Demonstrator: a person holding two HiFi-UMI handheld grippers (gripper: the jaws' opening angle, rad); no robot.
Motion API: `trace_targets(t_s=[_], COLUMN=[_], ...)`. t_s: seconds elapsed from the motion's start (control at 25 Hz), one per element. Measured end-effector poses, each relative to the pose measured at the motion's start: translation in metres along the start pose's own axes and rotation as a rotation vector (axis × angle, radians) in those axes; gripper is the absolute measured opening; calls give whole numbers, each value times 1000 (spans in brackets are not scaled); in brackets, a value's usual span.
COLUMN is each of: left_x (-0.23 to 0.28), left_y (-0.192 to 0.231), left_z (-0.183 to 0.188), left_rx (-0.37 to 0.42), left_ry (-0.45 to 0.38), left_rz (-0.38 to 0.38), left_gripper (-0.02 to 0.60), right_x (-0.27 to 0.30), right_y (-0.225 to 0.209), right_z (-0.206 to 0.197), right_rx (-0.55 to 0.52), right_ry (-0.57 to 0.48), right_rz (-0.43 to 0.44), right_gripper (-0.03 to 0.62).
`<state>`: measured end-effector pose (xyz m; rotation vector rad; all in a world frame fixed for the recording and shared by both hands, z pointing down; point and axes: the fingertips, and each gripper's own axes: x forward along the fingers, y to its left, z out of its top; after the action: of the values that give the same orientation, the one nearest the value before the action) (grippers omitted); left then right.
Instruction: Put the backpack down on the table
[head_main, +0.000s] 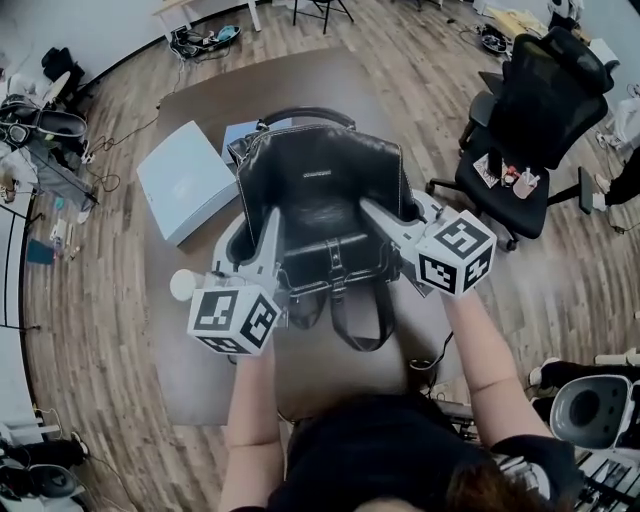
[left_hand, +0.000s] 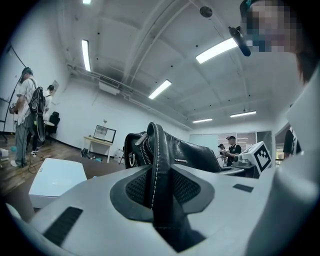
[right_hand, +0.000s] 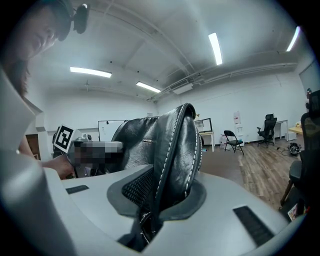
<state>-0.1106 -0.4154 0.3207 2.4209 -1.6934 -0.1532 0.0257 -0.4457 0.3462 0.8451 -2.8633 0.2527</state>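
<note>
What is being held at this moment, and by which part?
The black backpack, held by both grippers. The left gripper clamps the stitched edge of its left side, and the right gripper clamps the edge of its right side.

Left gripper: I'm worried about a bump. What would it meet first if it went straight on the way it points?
The backpack itself: the left gripper is clamped on its side edge, so going on would only push further into it. What lies beyond the backpack in that line is unclear.

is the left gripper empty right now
No, the left gripper has its pads pressed on the stitched leather edge of the backpack, which stands up between them.
</note>
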Motion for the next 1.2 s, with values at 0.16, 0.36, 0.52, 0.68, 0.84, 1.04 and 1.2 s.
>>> trace_targets(t_s=[0.16,0.36,0.52,0.68,0.84,1.04,1.2], left_x=[25,51,68,81,90,103,108], left_y=[13,28,36,43,49,57,65], left_z=[-10,-23,-35,-39,-40,-42,-51], left_rx=[19,24,37,64,87,102,69], left_ry=[6,16,19,7,-20,-38,-20], left_rz=[22,41,48,49,47,49,49], left_gripper=[114,114,112,112,112,115,121], right_x=[19,40,53,63,70,79,83], right_y=[-24,-50,-68,-80,-88,-99,-101], right_z=[-9,-19,-30,-34,-34,-34,-40], right_rx=[9,5,11,4,-12,-16,0], right_ry=[-4,-4,-6,-27,-52,-60,-45], right_rz=[1,-16,-25,-36,-47,-47,-41], right_gripper=[69,75,80,84,86,88,92])
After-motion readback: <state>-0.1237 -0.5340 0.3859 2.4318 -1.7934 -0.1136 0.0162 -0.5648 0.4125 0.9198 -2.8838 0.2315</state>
